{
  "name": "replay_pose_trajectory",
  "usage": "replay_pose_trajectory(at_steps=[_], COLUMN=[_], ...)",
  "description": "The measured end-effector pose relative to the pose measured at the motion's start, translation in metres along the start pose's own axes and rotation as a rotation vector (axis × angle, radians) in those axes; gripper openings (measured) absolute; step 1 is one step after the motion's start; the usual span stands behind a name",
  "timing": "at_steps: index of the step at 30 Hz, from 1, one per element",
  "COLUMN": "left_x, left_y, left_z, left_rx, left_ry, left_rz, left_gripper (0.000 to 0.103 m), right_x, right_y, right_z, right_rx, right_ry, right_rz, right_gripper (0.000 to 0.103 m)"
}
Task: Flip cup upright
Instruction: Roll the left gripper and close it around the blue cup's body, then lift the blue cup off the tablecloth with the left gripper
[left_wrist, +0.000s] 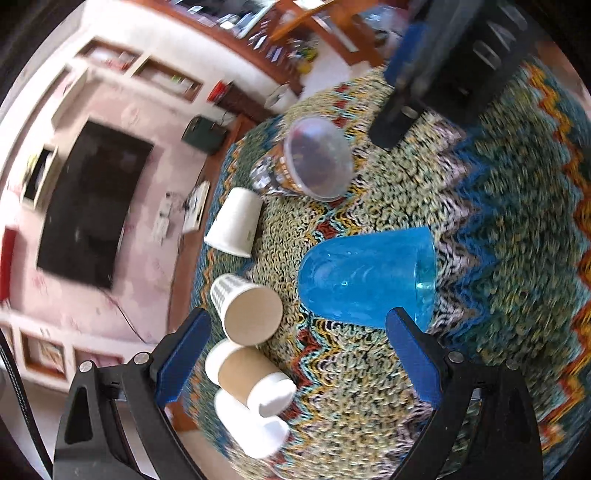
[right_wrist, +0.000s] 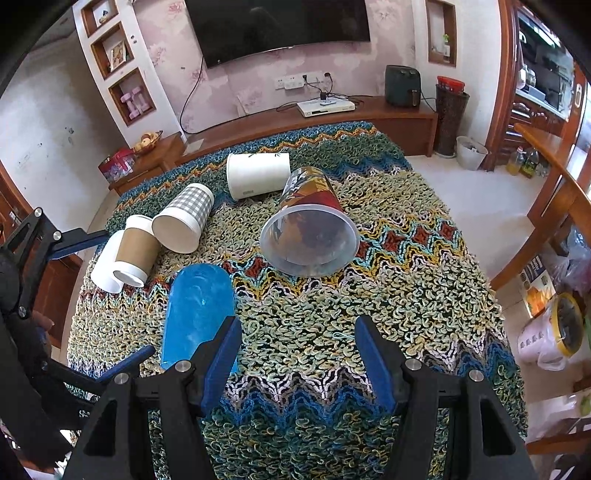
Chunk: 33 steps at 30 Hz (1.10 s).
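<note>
A blue translucent plastic cup (left_wrist: 365, 277) lies on its side on the knitted zigzag cloth (left_wrist: 480, 206). It also shows in the right wrist view (right_wrist: 197, 314), just left of my right gripper. My left gripper (left_wrist: 295, 354) is open and empty, its right finger (left_wrist: 410, 354) close to the cup's rim. My right gripper (right_wrist: 297, 354) is open and empty above the cloth (right_wrist: 369, 295); it also shows at the top of the left wrist view (left_wrist: 410, 92). My left gripper (right_wrist: 114, 299) shows at the left of the right wrist view.
Several other cups lie on their sides: a clear printed cup (right_wrist: 310, 225), a white cup (right_wrist: 256, 173), a checked cup (right_wrist: 184, 218), a brown-sleeved cup (right_wrist: 135, 251) and a white one (right_wrist: 105, 262). The table edge drops off at left. A wooden chair (right_wrist: 554, 192) stands at right.
</note>
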<state>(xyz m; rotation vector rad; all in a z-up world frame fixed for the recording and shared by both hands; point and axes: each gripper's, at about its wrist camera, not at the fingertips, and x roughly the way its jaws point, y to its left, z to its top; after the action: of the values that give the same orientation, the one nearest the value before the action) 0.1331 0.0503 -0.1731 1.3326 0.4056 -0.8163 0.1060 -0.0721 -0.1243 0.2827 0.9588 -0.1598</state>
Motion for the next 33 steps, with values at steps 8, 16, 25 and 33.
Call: replay_pose_trajectory(at_steps=[8, 16, 25, 33], left_x=[0.013, 0.033, 0.053, 0.087], left_y=[-0.013, -0.031, -0.039, -0.034], left_z=[0.006, 0.016, 0.039, 0.060], left_rx=[0.187, 0.409, 0.569, 0.536], left_ry=[-0.051, -0.060, -0.055, 0.053], left_rz=[-0.030, -0.126, -0.221, -0.373], left_gripper=[0.094, 0.085, 0.083, 0.079], right_x=[0.004, 0.011, 0.022, 0.028], right_y=[-0.009, -0.027, -0.049, -0.063], right_z=[0.001, 0.002, 0.001, 0.001], right_rx=[0.025, 0.075, 0.137, 0.175], right_ry=[0.008, 0.017, 0.032, 0.037], right_rz=[0.000, -0.001, 0.010, 0.021], right_gripper=[0.065, 0.065, 0.065, 0.065])
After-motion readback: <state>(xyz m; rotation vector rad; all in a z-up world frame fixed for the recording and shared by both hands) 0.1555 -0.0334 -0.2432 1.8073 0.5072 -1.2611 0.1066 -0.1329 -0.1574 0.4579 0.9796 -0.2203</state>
